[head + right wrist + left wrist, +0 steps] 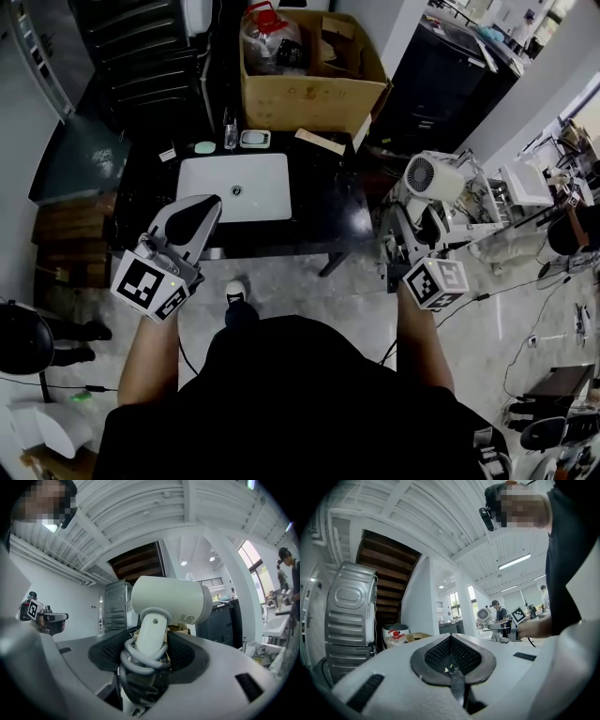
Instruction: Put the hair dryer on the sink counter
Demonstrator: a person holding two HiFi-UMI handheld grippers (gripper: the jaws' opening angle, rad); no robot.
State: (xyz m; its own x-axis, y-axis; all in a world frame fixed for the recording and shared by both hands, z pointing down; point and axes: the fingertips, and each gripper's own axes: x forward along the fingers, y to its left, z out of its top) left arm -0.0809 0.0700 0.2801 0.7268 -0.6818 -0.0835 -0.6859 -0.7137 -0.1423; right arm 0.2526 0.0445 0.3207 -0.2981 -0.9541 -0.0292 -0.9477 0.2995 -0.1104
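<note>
Right tongs: jaws clamped on the handle of the hair dryer and kept wide apart by it. The dryer stands upright, its white barrel lying crosswise just above the jaws. A grey cord is coiled round the handle right where the pads bite. The handle's lower end is lost behind the coils and jaws. From the head view the handle is hidden altogether, and only the barrel and its round grille show. Position: in the air off the right end of the dark counter, well apart from the white sink.

Left tongs: jaws together, nothing in them, hovering at the counter's near edge in front of the sink.

Cardboard box: at the counter's far side, contents cut off at the top of view.
</note>
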